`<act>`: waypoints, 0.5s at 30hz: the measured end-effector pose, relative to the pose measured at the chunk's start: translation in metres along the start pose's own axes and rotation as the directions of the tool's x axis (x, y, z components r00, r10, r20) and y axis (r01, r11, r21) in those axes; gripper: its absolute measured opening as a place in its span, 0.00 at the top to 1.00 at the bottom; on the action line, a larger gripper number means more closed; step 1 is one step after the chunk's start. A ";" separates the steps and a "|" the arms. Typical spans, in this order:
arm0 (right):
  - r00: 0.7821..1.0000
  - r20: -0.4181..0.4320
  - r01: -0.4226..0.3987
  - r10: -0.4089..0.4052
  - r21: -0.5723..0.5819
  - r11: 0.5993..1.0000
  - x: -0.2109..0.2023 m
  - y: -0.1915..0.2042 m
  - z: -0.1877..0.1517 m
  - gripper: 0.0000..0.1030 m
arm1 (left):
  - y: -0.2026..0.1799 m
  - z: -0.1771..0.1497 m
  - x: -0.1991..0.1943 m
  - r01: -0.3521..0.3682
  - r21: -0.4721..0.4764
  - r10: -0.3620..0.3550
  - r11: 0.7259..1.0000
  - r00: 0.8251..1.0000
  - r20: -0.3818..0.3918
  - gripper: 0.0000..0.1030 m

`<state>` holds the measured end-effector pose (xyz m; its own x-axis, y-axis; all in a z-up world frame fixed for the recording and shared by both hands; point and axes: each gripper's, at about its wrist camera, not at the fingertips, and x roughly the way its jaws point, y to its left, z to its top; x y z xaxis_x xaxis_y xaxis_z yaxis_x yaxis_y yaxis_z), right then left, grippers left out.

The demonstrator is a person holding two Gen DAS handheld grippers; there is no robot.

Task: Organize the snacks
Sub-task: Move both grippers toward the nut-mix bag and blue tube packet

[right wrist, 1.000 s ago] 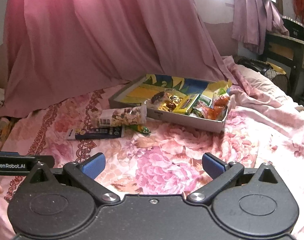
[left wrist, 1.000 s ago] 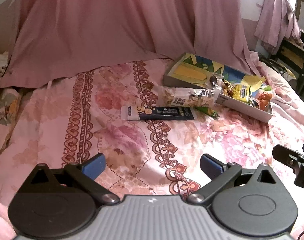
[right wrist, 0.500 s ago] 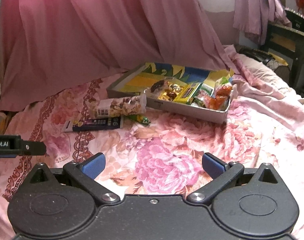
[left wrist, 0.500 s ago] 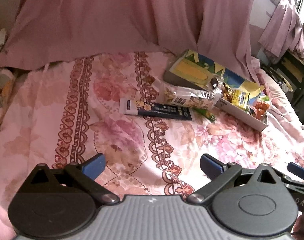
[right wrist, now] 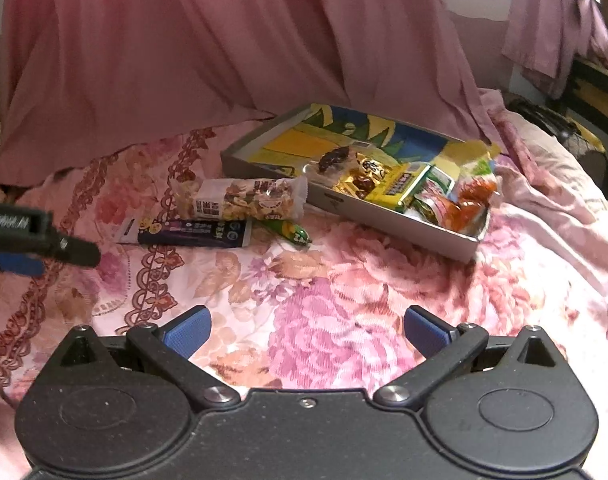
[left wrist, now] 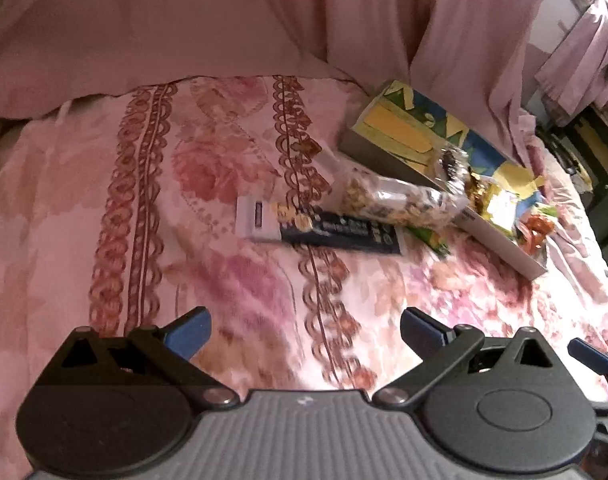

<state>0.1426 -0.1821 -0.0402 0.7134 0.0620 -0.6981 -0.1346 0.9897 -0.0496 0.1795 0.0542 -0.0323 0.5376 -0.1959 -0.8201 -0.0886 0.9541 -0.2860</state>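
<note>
Snacks lie scattered on a pink flowered bedspread (right wrist: 336,280), some inside a shallow grey box (right wrist: 388,220) and three outside it. In the right wrist view the box sits at about one o'clock from the right gripper (right wrist: 306,330), well apart from it, its floor printed in yellow, blue and green. Packets crowd its near right end: a gold wrapper (right wrist: 364,176), a yellow packet (right wrist: 400,186) and an orange packet (right wrist: 470,200). Just outside the box's left wall, at about eleven o'clock, a clear bag of nuts (right wrist: 242,198) rests partly on a dark flat packet (right wrist: 192,234), with a small green packet (right wrist: 292,232) poking out beside them. Both grippers hang above the bedspread with their blue-padded fingers spread wide and nothing between them. The left gripper (left wrist: 304,330) faces the dark flat packet (left wrist: 324,226) at twelve o'clock and the bag of nuts (left wrist: 400,200) just past it at one o'clock. A pink curtain (right wrist: 224,40) hangs behind everything.
</note>
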 end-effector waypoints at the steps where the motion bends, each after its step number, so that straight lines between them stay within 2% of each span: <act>1: 1.000 0.004 0.005 -0.005 -0.012 1.000 0.004 0.002 0.003 0.01 | 0.001 0.005 0.005 0.002 0.004 -0.002 1.000 1.000 0.001 0.01; 6: 1.000 0.015 0.003 -0.002 -0.085 0.996 0.024 0.008 0.016 0.01 | 0.001 0.028 0.034 0.066 0.088 -0.062 0.994 0.997 -0.048 0.01; 9: 1.000 0.026 -0.012 0.017 -0.202 0.979 0.038 0.014 0.026 0.01 | 0.001 0.031 0.043 0.048 0.121 -0.043 0.992 0.998 -0.039 0.01; 12: 0.999 0.045 -0.001 0.018 -0.358 0.934 0.055 0.022 0.038 0.01 | 0.002 0.032 0.050 0.027 0.173 -0.024 0.985 1.000 -0.016 0.01; 15: 0.997 0.023 -0.050 0.070 -0.480 0.876 0.072 0.026 0.051 0.01 | 0.001 0.038 0.056 -0.002 0.266 -0.002 0.964 1.000 0.016 0.01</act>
<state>0.2256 -0.1449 -0.0555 0.7181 0.1340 -0.6829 -0.4837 0.8017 -0.3513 0.2413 0.0532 -0.0596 0.5511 -0.1942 -0.8116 0.1368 0.9804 -0.1417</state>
